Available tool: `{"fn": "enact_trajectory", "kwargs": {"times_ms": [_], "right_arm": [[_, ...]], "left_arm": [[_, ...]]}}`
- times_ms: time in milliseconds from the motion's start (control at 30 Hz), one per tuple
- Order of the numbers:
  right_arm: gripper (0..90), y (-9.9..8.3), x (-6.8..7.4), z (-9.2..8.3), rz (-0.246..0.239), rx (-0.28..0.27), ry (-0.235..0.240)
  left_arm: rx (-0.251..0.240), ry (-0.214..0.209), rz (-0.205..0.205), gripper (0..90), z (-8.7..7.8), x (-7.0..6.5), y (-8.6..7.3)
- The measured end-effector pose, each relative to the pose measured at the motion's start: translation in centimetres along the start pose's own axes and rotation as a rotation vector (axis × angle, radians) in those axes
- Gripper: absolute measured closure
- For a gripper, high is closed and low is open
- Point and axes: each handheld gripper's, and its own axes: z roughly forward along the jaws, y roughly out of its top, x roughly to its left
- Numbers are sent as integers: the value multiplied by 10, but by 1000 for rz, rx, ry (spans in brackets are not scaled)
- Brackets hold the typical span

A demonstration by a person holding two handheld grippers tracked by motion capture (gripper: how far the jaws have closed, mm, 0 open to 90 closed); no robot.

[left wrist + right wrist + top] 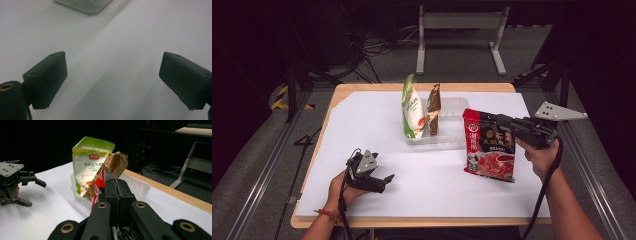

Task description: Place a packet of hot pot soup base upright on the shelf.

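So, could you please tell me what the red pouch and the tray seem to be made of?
Red pouch: probably glossy printed plastic film; it shines and hangs flat from the right claw. Tray: apparently clear, thin plastic; its walls let the white table sheet show through.

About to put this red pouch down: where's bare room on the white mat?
Free: the mat left of the clear tray, and the front strip between left gripper and red pouch. Crowded: tray's left end, with green-white bag and brown packet.
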Motion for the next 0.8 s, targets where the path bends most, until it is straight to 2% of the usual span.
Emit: {"fn": "enact_trajectory", "kwargs": {"times_ms": [100, 200, 367, 433, 533, 800], "right_arm": [[891, 2, -2, 2, 10, 0, 0], [891, 6, -1, 6, -5, 6, -19], [892, 8, -3, 9, 14, -10, -18], [893, 9, -2, 10, 6, -14, -6], [893, 17, 1, 10, -9, -25, -11], [891, 33, 2, 12, -6, -46, -28]], "left_arm": [[1, -2, 0, 88, 1, 0, 0], [1, -3, 4, 88, 1, 0, 0], [0, -3, -2, 88, 0, 0, 0], [-1, -4, -1, 88, 0, 0, 0], [4, -6, 4, 88, 1, 0, 0], [-7, -1, 5, 91, -2, 0, 0]]}}
